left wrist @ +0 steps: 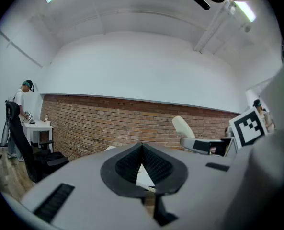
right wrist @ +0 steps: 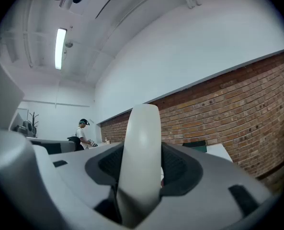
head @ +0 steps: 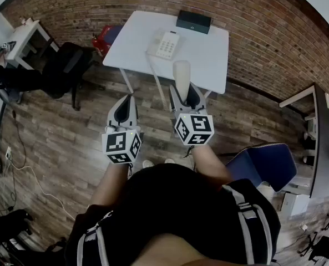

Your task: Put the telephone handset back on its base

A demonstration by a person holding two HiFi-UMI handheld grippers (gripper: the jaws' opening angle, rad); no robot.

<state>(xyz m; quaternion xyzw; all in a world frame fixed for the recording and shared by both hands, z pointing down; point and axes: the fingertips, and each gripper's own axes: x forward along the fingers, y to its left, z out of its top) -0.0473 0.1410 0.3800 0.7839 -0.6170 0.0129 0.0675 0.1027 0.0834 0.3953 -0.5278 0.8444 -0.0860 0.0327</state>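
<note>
Carry step. The handset [head: 181, 73] was off its base [head: 167, 44], held in the air short of the white surface [head: 208, 54] and well apart from the base. The right claw [right wrist: 141, 176] was clamped on the handset's lower part, which stood upright between the jaws. The left claw [left wrist: 142, 163] was closed with nothing in it. The next move probably called for reaching over the surface, lining the handset up with the cradle, lowering and letting go, while minding the curly cord [head: 156, 76]. The handset looked cream, smooth and round-ended, likely hard plastic.
</note>
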